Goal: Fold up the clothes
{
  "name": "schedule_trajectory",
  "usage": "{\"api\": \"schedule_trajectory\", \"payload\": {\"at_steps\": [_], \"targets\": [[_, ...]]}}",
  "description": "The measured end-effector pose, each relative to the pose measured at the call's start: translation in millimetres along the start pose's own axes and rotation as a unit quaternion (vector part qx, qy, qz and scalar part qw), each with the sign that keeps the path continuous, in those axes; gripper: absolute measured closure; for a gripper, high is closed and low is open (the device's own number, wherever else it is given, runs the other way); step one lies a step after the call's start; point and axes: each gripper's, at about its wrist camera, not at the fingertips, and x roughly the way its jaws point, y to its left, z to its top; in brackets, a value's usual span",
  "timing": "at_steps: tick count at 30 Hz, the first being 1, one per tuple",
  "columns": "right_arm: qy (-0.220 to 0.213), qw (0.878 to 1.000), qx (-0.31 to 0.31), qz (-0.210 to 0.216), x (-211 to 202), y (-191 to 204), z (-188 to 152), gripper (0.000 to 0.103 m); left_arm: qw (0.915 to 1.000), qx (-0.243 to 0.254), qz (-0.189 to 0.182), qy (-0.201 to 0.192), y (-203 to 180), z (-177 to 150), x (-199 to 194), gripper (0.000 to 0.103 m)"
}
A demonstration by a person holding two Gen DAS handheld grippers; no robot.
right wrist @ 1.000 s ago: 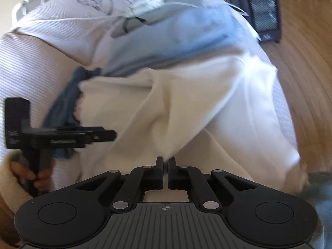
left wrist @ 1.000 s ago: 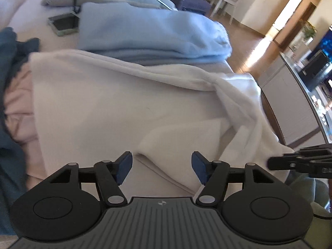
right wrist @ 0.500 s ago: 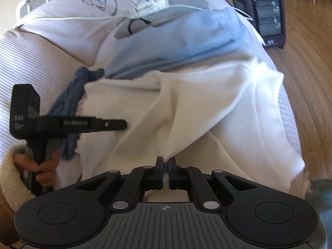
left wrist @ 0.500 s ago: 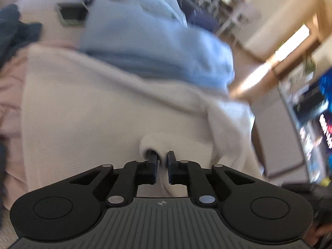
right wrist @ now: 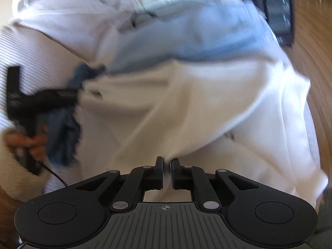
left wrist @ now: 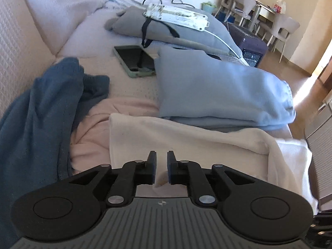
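Working on a pale sofa (left wrist: pixel 25 20) strewn with clothes. In front of the left tool (left wrist: pixel 161 161), a white garment (left wrist: pixel 186 141) spread flat across the seat, with one edge hanging off the front toward the wooden floor (left wrist: pixel 307 83). Left tool angled down over the near edge of that white garment, jaws almost together and easing apart, with a small lump of the cloth caught low between the pads. Right tool (right wrist: pixel 167 166) also tilted down at the near edge, jaws nearly pressed together and just beginning to part, pinching a bunched fold of the same white garment, with creases running up from the pinch. Much blur in the right wrist view.

Just behind the white garment, touching its far edge, a light blue garment (left wrist: pixel 217 89) folded into a neat stack. To the left, a crumpled dark blue garment (left wrist: pixel 41 114) against the backrest, overlapping a pink cloth (left wrist: pixel 91 124) tucked partly under the white one. Farther back, a phone (left wrist: pixel 134 60) in a green case lying flat on the seat beside the blue stack, then a grey garment (left wrist: pixel 166 29) with a white power strip (left wrist: pixel 176 15) on top. On the floor past the sofa's end, a dark heater (left wrist: pixel 249 45).

Seen from the right wrist, left hand (right wrist: pixel 31 143) wrapped round the handle of its tool, in a fuzzy white sleeve (right wrist: pixel 12 166).
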Motion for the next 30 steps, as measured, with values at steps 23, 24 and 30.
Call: {"api": "schedule_trajectory", "payload": {"at_steps": [23, 24, 30], "targets": [[-0.088, 0.991, 0.04, -0.092, -89.7, -54.6, -32.7, 0.081, 0.9852, 0.159, -0.02, 0.06, -66.2, -26.5, -0.9, 0.078], [-0.091, 0.989, 0.049, -0.103, -96.3, -63.8, -35.4, 0.08, 0.9848, 0.16, -0.006, 0.067, -64.5, -26.9, 8.8, 0.078], [-0.082, 0.982, 0.119, -0.123, -103.0, -114.6, -47.6, 0.074, 0.9855, 0.149, 0.006, 0.082, -63.5, -24.5, 22.5, 0.075]]}}
